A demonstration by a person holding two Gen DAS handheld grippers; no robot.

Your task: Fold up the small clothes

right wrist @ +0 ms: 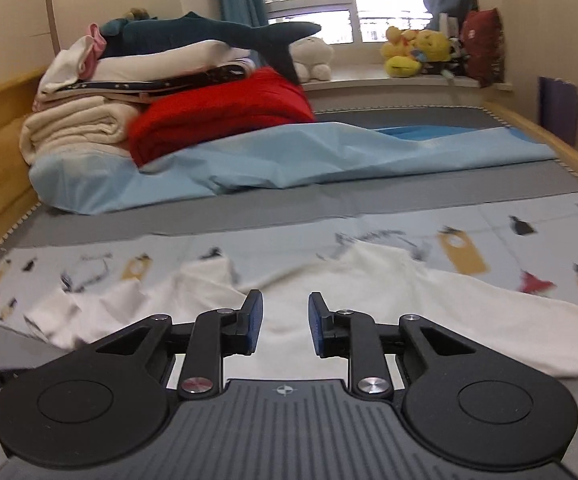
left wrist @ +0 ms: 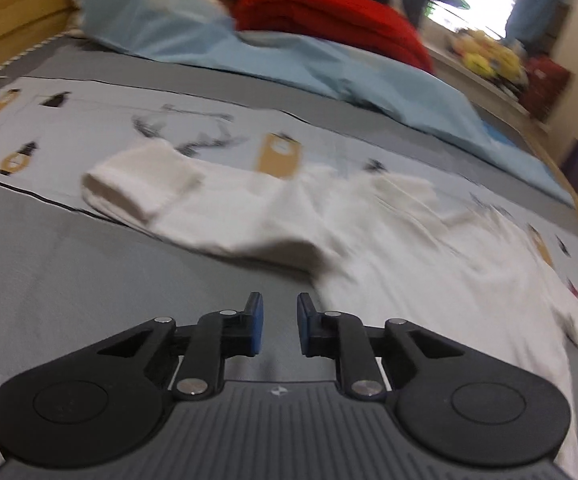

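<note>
A small white long-sleeved garment (left wrist: 389, 224) lies spread on the printed bed sheet (left wrist: 89, 120). Its cuffed sleeve (left wrist: 145, 184) stretches to the left in the left wrist view. My left gripper (left wrist: 279, 322) is open and empty, low over the grey mattress cover, just short of the garment's near edge. In the right wrist view the same garment (right wrist: 369, 300) lies rumpled across the sheet. My right gripper (right wrist: 285, 322) is open and empty, right over the garment's near part.
A light blue sheet (right wrist: 289, 160) lies bunched behind the garment. A red blanket (right wrist: 225, 116) and a stack of folded bedding (right wrist: 85, 120) sit at the back left. Wooden bed rails (right wrist: 549, 140) run along both sides. Plush toys (right wrist: 417, 52) line the windowsill.
</note>
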